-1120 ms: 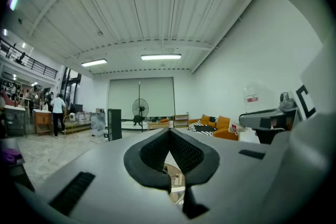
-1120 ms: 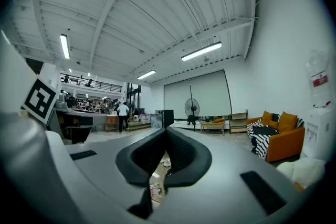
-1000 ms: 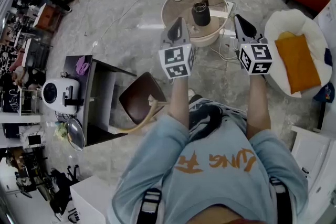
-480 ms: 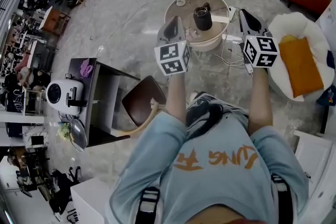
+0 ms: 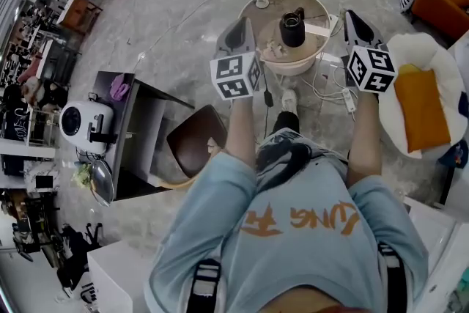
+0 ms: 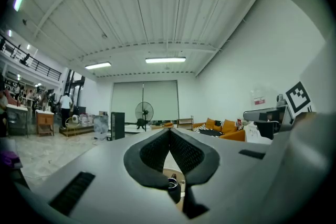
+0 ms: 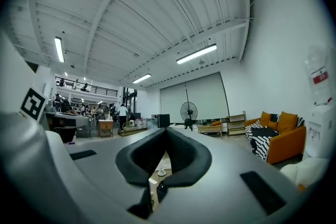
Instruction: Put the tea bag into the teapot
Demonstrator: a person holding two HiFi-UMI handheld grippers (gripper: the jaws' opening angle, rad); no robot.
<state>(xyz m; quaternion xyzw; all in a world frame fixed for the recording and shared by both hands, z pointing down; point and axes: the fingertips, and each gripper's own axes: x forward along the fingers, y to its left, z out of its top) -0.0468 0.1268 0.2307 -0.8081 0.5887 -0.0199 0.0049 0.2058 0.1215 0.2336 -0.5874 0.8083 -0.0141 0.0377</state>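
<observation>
A dark teapot (image 5: pixel 293 26) stands on a small round table (image 5: pixel 256 18) ahead of me. Small pale items (image 5: pixel 275 50), too small to identify, lie on the table near its front rim. A little white saucer (image 5: pixel 261 2) sits at the far left of the tabletop. My left gripper (image 5: pixel 239 23) hangs in the air by the table's left side, shut and holding nothing. My right gripper (image 5: pixel 352 15) hangs just right of the table, also shut and holding nothing. The teapot (image 6: pixel 172 184) shows under the closed jaws in the left gripper view. The saucer (image 7: pixel 161 172) shows under them in the right gripper view.
A brown stool (image 5: pixel 196 139) stands at my left. Beside it is a black side table (image 5: pixel 139 121) with a white appliance (image 5: pixel 80 124). A white round seat (image 5: pixel 410 48) with an orange cushion (image 5: pixel 421 106) is at the right. Cables (image 5: pixel 330 80) lie on the floor below the round table.
The person has stepped closer to the round table. Both grippers stay shut; they have spread slightly and now flank the table.
</observation>
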